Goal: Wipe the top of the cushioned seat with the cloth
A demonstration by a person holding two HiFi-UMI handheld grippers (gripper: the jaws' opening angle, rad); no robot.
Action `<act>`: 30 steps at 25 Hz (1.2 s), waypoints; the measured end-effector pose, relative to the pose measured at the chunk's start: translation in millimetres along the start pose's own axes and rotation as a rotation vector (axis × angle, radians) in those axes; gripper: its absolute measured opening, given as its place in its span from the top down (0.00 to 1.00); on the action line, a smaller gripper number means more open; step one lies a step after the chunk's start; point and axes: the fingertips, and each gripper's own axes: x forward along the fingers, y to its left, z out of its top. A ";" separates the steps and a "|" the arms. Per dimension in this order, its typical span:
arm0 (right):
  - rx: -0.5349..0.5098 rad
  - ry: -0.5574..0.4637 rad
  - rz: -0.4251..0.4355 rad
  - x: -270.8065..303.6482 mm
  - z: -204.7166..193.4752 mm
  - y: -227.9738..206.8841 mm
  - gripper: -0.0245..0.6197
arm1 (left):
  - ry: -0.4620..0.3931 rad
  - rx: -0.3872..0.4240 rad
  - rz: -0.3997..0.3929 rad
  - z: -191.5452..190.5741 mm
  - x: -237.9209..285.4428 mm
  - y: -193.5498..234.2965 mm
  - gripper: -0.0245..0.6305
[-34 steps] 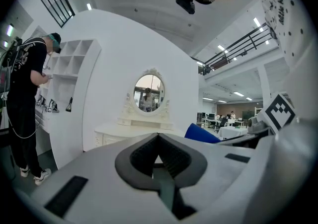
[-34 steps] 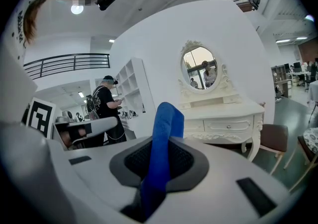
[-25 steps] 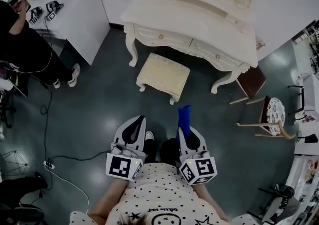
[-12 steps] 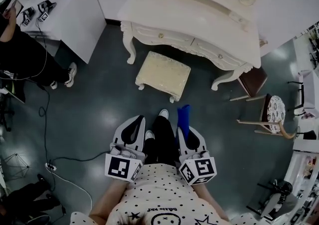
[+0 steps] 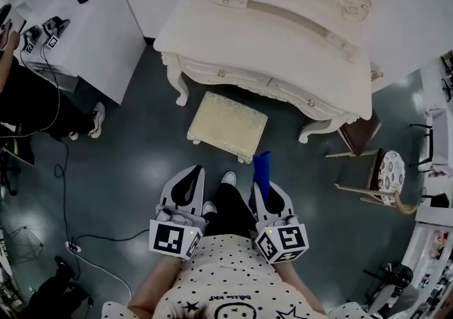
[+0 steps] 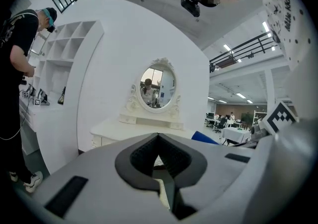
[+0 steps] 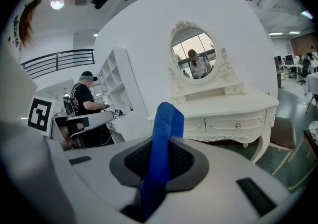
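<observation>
Stepped closer: cushioned seat [image 5: 228, 125] now nearer, still apart.
Blue cloth [image 5: 262, 171] clamped in right claw [image 5: 263, 189]; left claw [image 5: 192, 177] closed, empty. Wiping not yet begun.

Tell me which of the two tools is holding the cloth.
The right tool: a blue cloth sticks up from between its shut jaws. The left tool has its jaws together on nothing.
</observation>
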 end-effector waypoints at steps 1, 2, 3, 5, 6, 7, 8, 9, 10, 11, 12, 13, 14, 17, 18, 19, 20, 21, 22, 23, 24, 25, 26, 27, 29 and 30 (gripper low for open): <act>-0.002 -0.003 0.001 6.3 5.5 -5.3 0.87 | -0.006 0.001 -0.002 3.3 10.1 0.6 0.97; -0.005 -0.006 0.001 12.3 10.6 -10.5 0.87 | -0.011 0.003 -0.006 6.5 19.5 1.0 0.97; -0.007 -0.009 0.000 17.7 15.6 -16.0 0.87 | -0.016 0.005 -0.010 9.2 28.3 1.2 0.97; -0.009 -0.017 -0.007 26.2 24.7 -27.7 0.87 | -0.022 0.008 -0.016 13.7 44.1 0.9 0.97; -0.009 -0.021 -0.012 29.2 28.7 -33.6 0.87 | -0.025 0.009 -0.018 15.7 51.2 0.8 0.97; -0.006 -0.027 -0.018 31.6 32.5 -39.2 0.87 | -0.028 0.011 -0.019 17.6 57.7 0.8 0.97; -0.003 -0.033 -0.024 33.5 36.1 -44.3 0.87 | -0.030 0.013 -0.021 19.4 63.8 0.7 0.97; 0.003 -0.039 -0.031 35.1 39.5 -49.1 0.87 | -0.031 0.016 -0.023 21.2 69.4 0.4 0.96; 0.008 -0.045 -0.038 36.4 42.8 -53.5 0.87 | -0.032 0.019 -0.027 23.0 74.6 -0.3 0.97; 0.012 -0.051 -0.044 37.3 45.9 -57.3 0.87 | -0.032 0.022 -0.033 24.8 79.2 -1.6 0.97; 0.015 -0.056 -0.050 37.8 48.6 -60.4 0.87 | -0.032 0.025 -0.040 26.6 83.1 -3.2 0.97; 0.016 -0.060 -0.055 38.2 50.8 -62.7 0.87 | -0.031 0.029 -0.047 28.2 86.5 -4.7 0.97; 0.018 -0.064 -0.060 38.8 52.6 -64.3 0.87 | -0.030 0.031 -0.055 29.8 89.5 -5.6 0.97; 0.031 -0.074 -0.076 41.8 56.9 -67.4 0.87 | -0.031 0.032 -0.076 34.4 99.0 -5.7 0.97; 0.034 -0.077 -0.082 42.8 58.1 -68.3 0.87 | -0.032 0.031 -0.083 35.5 102.1 -5.4 0.97; 0.037 -0.080 -0.089 43.7 59.1 -69.1 0.87 | -0.031 0.033 -0.091 35.8 104.8 -4.9 0.97; 0.040 -0.083 -0.098 44.6 59.9 -69.7 0.87 | -0.029 0.035 -0.099 35.8 107.3 -4.2 0.97; 0.045 -0.088 -0.108 45.6 60.8 -70.1 0.87 | -0.026 0.035 -0.109 35.9 109.9 -3.3 0.97; 0.050 -0.093 -0.120 46.8 62.1 -70.4 0.87 | -0.025 0.033 -0.121 36.6 112.7 -2.2 0.97; 0.056 -0.099 -0.132 48.5 63.6 -70.3 0.87 | -0.024 0.032 -0.133 37.5 115.6 -0.7 0.97; 0.063 -0.104 -0.144 50.9 65.0 -69.7 0.87 | -0.022 0.032 -0.147 38.3 118.6 1.4 0.97; 0.068 -0.107 -0.155 54.0 66.4 -68.3 0.87 | -0.020 0.031 -0.161 39.7 121.5 4.0 0.97; 0.071 -0.109 -0.165 57.7 67.9 -66.1 0.87 | -0.021 0.028 -0.175 42.0 124.5 7.1 0.97; 0.075 -0.113 -0.175 61.8 69.5 -63.1 0.87 | -0.022 0.025 -0.188 44.7 127.3 11.1 0.96; 0.082 -0.123 -0.195 71.0 73.6 -55.8 0.87 | -0.015 0.036 -0.216 48.8 132.8 21.9 0.97; 0.086 -0.128 -0.206 75.5 75.8 -51.9 0.87 | -0.010 0.044 -0.229 50.7 135.3 27.8 0.97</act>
